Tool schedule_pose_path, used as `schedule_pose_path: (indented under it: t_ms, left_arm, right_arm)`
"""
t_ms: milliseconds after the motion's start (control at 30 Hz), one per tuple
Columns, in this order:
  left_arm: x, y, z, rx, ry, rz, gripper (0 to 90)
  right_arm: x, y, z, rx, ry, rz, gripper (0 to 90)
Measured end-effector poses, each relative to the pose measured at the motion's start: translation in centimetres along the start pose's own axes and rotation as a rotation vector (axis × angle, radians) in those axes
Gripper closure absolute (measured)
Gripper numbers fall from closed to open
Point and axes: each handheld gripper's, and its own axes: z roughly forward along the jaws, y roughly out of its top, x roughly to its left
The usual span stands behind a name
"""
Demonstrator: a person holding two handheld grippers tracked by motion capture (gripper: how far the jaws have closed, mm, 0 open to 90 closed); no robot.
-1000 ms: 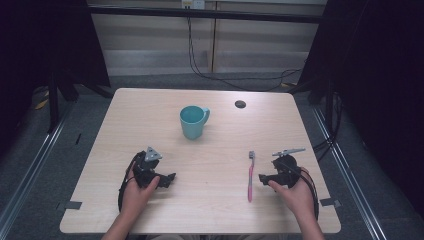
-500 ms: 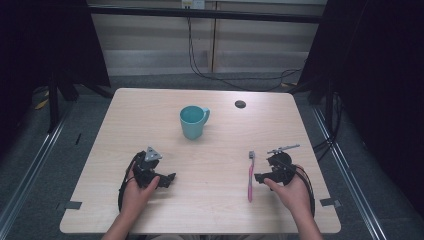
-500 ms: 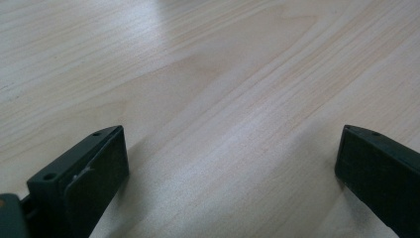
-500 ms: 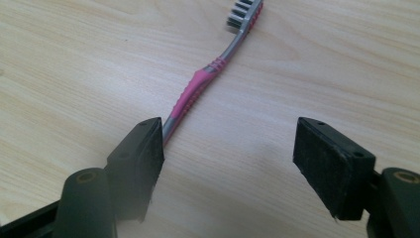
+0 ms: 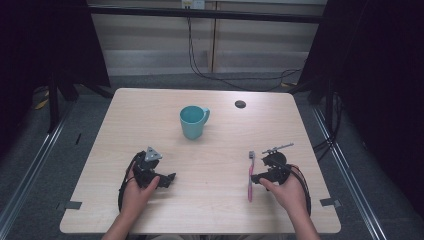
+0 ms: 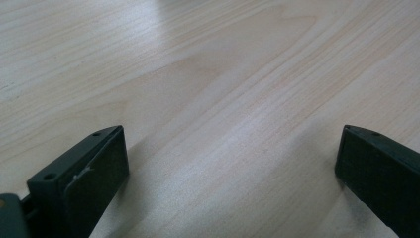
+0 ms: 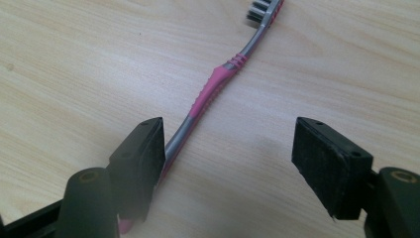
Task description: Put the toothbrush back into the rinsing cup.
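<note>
My right gripper [image 7: 228, 148] gapes wide over the toothbrush [image 7: 213, 89], whose handle sits against one jaw; closing off-centre, I might flick it aside.

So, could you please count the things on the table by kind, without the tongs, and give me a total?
Mug, teal: 1
Toothbrush, pink and grey: 1
Small dark round thing near the far edge: 1
Total: 3
</note>
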Motion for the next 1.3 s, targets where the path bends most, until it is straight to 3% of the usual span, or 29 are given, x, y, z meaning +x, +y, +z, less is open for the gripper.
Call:
schedule_pose_path:
  t_ms: [367, 433, 700, 1300]
  left_arm:
    - [0.0, 0.0, 0.0, 0.0, 0.001, 0.0, 0.0]
    - [0.0, 0.0, 0.0, 0.0, 0.0, 0.0, 0.0]
    - [0.0, 0.0, 0.0, 0.002, -0.001, 0.002, 0.0]
    - [0.0, 0.0, 0.0, 0.0, 0.0, 0.0, 0.0]
  right_arm:
    - [0.4, 0.1, -0.1, 0.018, 0.009, 0.016, 31.3]
    - [0.5, 0.1, 0.0, 0.036, 0.035, 0.048, 34.6]
    - [0.9, 0.0, 0.4, 0.065, 0.046, 0.068, 36.5]
    - [2.1, -0.2, 1.9, 0.137, 0.055, 0.068, 58.6]
